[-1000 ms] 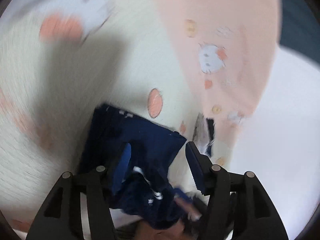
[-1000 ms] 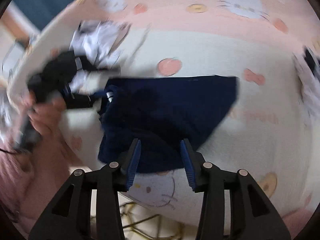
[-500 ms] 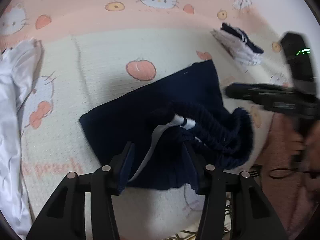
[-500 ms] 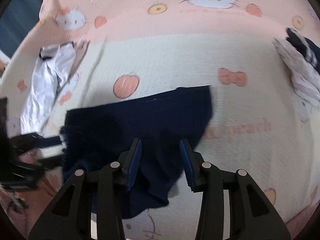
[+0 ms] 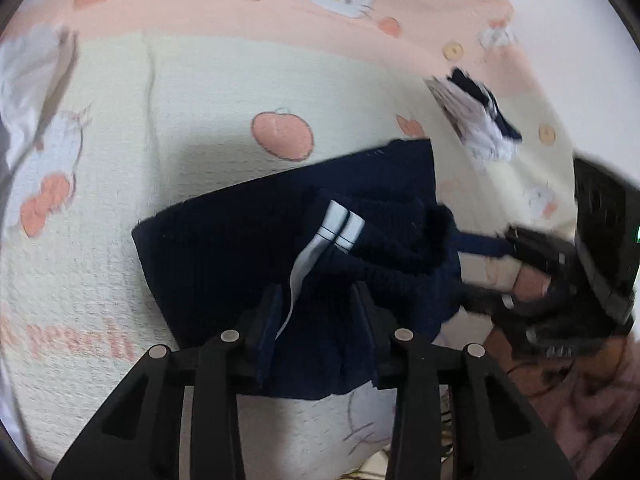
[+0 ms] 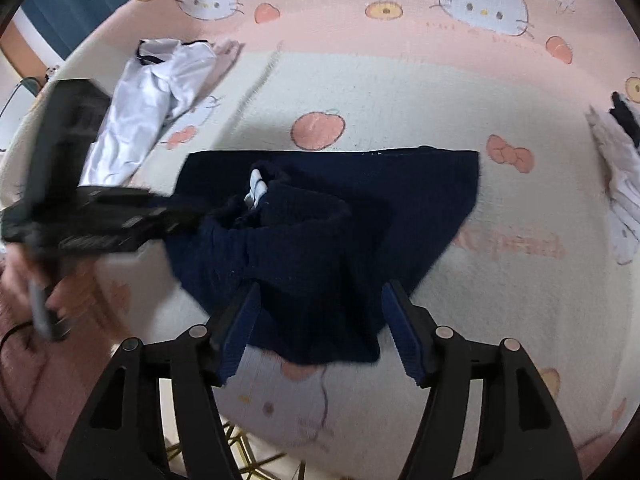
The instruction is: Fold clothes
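Observation:
A navy ribbed garment [image 5: 240,240] with a white striped tag lies partly folded on a cream and pink cartoon-cat blanket [image 5: 200,100]. It also shows in the right wrist view [image 6: 360,208]. My left gripper [image 5: 320,320] is open, its fingers straddling the garment's near edge. My right gripper [image 6: 320,320] is open wide over the garment's near edge. In the left wrist view the right gripper [image 5: 560,264] reaches toward the bunched waistband from the right. In the right wrist view the left gripper [image 6: 100,216] reaches in from the left.
A white shirt [image 6: 148,108] lies crumpled at the blanket's left. A folded white and navy garment [image 5: 476,116] lies at the right, also seen in the right wrist view [image 6: 620,160]. The blanket's near edge [image 6: 280,420] drops off below the grippers.
Both grippers have moved in closer to the navy garment. My right gripper's fingers have spread wider. The garment's waistband has bunched up toward the middle.

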`<state>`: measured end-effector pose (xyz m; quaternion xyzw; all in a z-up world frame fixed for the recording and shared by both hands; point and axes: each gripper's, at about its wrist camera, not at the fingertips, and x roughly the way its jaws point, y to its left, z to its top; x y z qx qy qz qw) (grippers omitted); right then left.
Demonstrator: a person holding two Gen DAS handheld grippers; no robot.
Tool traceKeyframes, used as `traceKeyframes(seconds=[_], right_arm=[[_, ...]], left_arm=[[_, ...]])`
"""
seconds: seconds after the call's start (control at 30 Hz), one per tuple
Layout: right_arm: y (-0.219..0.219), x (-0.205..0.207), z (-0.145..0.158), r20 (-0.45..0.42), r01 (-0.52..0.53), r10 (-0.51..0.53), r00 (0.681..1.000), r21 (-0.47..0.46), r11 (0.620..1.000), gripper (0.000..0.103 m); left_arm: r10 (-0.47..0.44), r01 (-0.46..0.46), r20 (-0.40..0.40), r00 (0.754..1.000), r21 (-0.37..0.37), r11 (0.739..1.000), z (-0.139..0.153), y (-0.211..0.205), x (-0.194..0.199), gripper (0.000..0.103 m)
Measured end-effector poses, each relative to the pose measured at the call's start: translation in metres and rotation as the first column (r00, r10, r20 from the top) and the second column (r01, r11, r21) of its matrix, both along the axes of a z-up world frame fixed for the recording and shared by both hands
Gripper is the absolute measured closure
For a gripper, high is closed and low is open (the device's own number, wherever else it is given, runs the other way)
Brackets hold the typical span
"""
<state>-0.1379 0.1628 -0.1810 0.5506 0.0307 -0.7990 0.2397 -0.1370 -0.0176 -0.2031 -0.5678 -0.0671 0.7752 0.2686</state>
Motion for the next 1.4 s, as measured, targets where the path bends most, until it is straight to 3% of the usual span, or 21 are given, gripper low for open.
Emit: traceKeyframes(seconds=[0.07, 0.17, 0.23, 0.3, 0.43, 0.5, 0.53, 0.6, 0.73, 0.83, 0.93, 1.03, 1.1, 1.17, 1.23, 1.33, 1.4], right_arm=[[-0.007, -0.003, 0.000, -0.022, -0.033, 0.033, 0.999, 0.002, 0.999, 0.062], [-0.014, -0.006, -0.004, -0.040, -0.058, 0.060, 0.997, 0.044, 0.997, 0.071], [-0.012, -0.012, -0.006, -0.051, -0.037, 0.041, 0.998, 0.072, 0.997, 0.075], [-0.011, -0.017, -0.005, -0.067, -0.010, 0.016, 0.998, 0.095, 0.995, 0.078], [-0.014, -0.026, -0.006, -0.072, 0.009, 0.000, 0.997, 0.114, 0.993, 0.077], [-0.017, -0.030, -0.011, -0.045, -0.003, 0.007, 0.999, 0.105, 0.994, 0.072], [-0.018, -0.031, -0.013, -0.033, -0.005, 0.009, 0.999, 0.100, 0.995, 0.069], [-0.019, -0.032, -0.013, -0.028, -0.009, 0.011, 1.000, 0.091, 0.996, 0.070], [-0.019, -0.024, 0.009, -0.134, -0.009, 0.016, 0.991, 0.055, 0.998, 0.086], [-0.020, -0.016, 0.031, -0.257, -0.014, 0.020, 0.966, 0.023, 1.000, 0.088], [-0.022, -0.018, 0.032, -0.325, 0.009, 0.002, 0.946, 0.031, 0.999, 0.089], [-0.025, -0.037, 0.004, -0.263, 0.050, -0.031, 0.964, 0.063, 0.997, 0.085], [-0.029, -0.048, -0.023, -0.188, 0.069, -0.042, 0.981, 0.139, 0.988, 0.077], [-0.028, -0.048, -0.028, -0.178, 0.086, -0.055, 0.983, 0.171, 0.981, 0.069], [-0.024, -0.046, -0.022, -0.178, 0.112, -0.081, 0.981, 0.175, 0.978, 0.063], [-0.010, -0.042, -0.008, -0.183, 0.158, -0.136, 0.974, 0.112, 0.981, 0.061], [0.002, -0.040, -0.001, -0.166, 0.195, -0.184, 0.969, 0.048, 0.980, 0.060]], left_arm=[[-0.034, 0.034, -0.014, 0.999, -0.022, 0.999, 0.001, 0.005, 0.003, 0.065], [-0.030, 0.030, -0.009, 1.000, -0.008, 1.000, 0.003, 0.002, 0.002, 0.065], [-0.025, 0.025, -0.006, 1.000, 0.029, 0.999, 0.005, -0.003, -0.001, 0.063], [-0.029, 0.029, -0.005, 1.000, 0.041, 0.999, 0.006, -0.004, -0.001, 0.045], [-0.054, 0.054, -0.009, 0.999, -0.012, 0.998, 0.001, 0.006, 0.000, 0.045], [-0.071, 0.070, -0.008, 0.997, -0.060, 0.996, -0.007, 0.018, 0.001, 0.069], [-0.069, 0.068, -0.009, 0.998, -0.071, 0.995, -0.008, 0.021, 0.002, 0.072], [-0.032, 0.031, -0.033, 0.999, -0.056, 0.998, 0.001, 0.013, 0.002, 0.088], [0.053, -0.053, -0.105, 0.993, 0.003, 0.999, 0.030, -0.006, 0.009, 0.093], [0.070, -0.070, -0.189, 0.980, 0.003, 0.998, 0.052, -0.010, 0.022, 0.093], [0.095, -0.113, -0.206, 0.974, -0.076, 0.991, 0.048, -0.008, 0.019, 0.089], [0.122, -0.145, -0.130, 0.984, -0.183, 0.972, 0.020, -0.004, 0.004, 0.084], [0.145, -0.158, -0.072, 0.987, -0.235, 0.959, 0.002, -0.004, -0.006, 0.065], [0.216, -0.219, -0.040, 0.976, -0.162, 0.962, 0.003, -0.019, -0.011, 0.065], [0.261, -0.268, -0.089, 0.961, -0.089, 0.959, 0.019, -0.034, -0.009, 0.065], [0.209, -0.210, -0.099, 0.973, 0.007, 0.978, 0.028, -0.035, -0.011, 0.065], [0.177, -0.175, -0.033, 0.984, 0.054, 0.983, 0.017, -0.030, -0.014, 0.065]])
